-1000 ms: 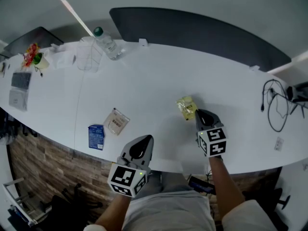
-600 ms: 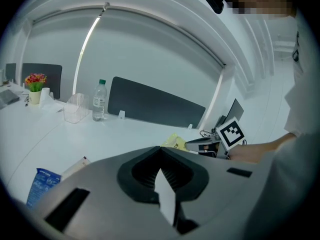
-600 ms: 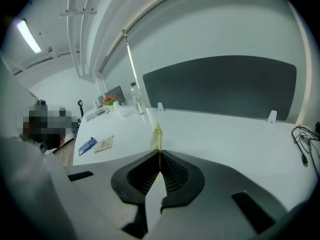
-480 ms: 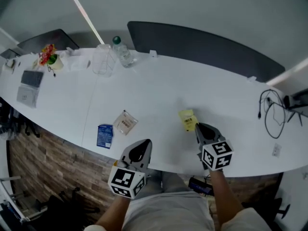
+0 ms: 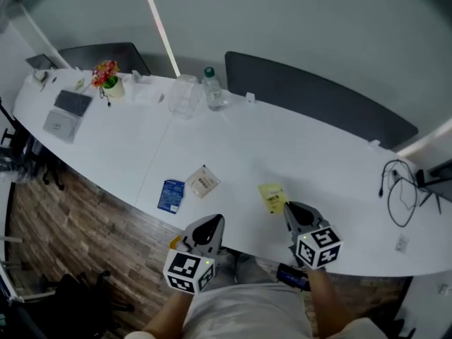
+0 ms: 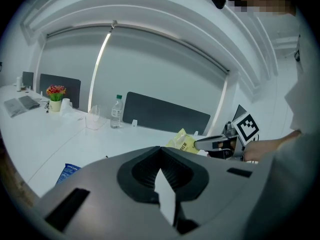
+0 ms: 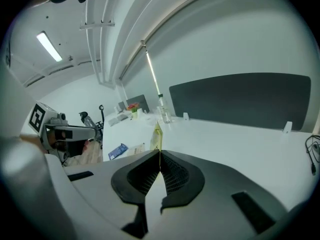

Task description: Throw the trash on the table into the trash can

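Two grippers sit low in the head view, at the near edge of the long white table [image 5: 318, 154]. The right gripper [image 5: 288, 207] is clamped on a crinkled yellow plastic wrapper [image 5: 272, 197], which sticks out ahead of its tips. The left gripper [image 5: 214, 220] carries nothing. Ahead of it, slightly to its left, a flat blue plastic packet [image 5: 169, 195] and a pale printed sachet [image 5: 203, 183] lie just beside each other on the table.

From the left gripper view, its jaws are pressed together with nothing between them. The wrapper hangs off to its right, apparently clear of the table top. Far ahead stand a clear plastic water bottle [image 6: 116, 111], a clear plastic tub [image 6: 93, 118] and a small pot of red flowers [image 6: 56, 95].

From the right gripper view, only a thin edge of the wrapper is pinched, standing upright just beyond the tips.

No trash can shows in any view, so it has to be found first. The pinch is slight and should probably stay firm throughout the carry, with the release saved for when the wrapper hangs over the opening. Nothing on the table blocks the right gripper. The table edge and the left gripper beside it are the likely things to brush.
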A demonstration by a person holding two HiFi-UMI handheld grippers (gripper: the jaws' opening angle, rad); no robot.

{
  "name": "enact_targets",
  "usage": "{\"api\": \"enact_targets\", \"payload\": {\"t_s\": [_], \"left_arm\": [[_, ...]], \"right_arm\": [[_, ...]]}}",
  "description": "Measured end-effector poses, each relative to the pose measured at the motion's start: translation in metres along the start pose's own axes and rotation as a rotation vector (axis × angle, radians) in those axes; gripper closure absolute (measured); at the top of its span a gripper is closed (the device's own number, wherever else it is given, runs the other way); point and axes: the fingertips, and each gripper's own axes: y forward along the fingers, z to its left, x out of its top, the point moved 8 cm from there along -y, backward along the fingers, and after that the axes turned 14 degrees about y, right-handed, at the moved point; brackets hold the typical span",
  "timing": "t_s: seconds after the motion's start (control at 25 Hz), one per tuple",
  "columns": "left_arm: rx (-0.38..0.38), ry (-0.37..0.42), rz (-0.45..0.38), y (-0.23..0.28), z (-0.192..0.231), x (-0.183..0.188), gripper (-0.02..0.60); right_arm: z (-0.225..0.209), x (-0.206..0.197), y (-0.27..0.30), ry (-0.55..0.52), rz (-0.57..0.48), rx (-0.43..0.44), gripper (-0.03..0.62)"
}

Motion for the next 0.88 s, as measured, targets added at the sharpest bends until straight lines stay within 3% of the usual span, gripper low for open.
{"api": "enact_targets", "payload": {"t_s": [0.88], "left_arm": [[0.313,-0.079,-0.041,-0.073,0.003,-0.016,0.580]], "right_arm": [[0.061,-0.003,0.043,-0.150,0.131,0.284,0.562]]}}
